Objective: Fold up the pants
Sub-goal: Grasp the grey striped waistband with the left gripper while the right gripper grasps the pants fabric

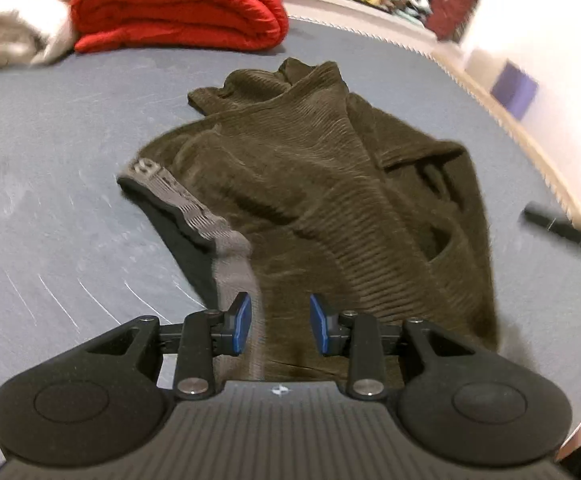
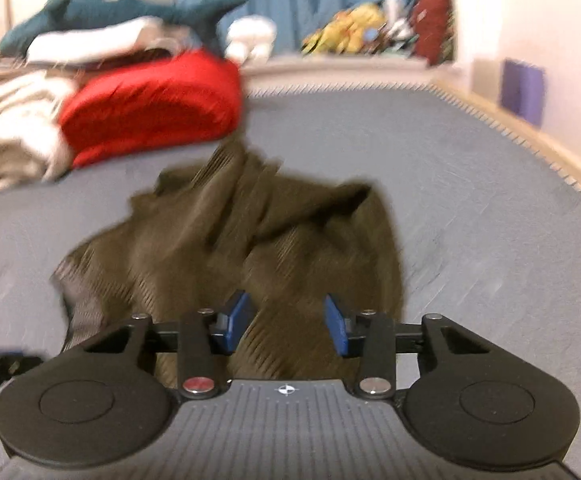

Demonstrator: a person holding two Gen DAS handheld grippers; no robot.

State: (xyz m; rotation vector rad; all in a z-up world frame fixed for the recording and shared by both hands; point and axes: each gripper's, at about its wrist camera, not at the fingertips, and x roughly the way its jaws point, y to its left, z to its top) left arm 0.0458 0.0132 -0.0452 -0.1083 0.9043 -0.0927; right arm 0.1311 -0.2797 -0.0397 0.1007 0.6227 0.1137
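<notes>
The crumpled dark olive ribbed pants [image 1: 310, 184] lie near the middle of my grey-blue mattress [image 1: 50, 152], grey waistband [image 1: 206, 220] towards its near edge. My left gripper [image 1: 280, 322] and right gripper [image 2: 286, 322] hover above them, jaws partly open, gripping nothing. A folded red blanket [image 1: 178, 4] sits at the far left corner.
</notes>
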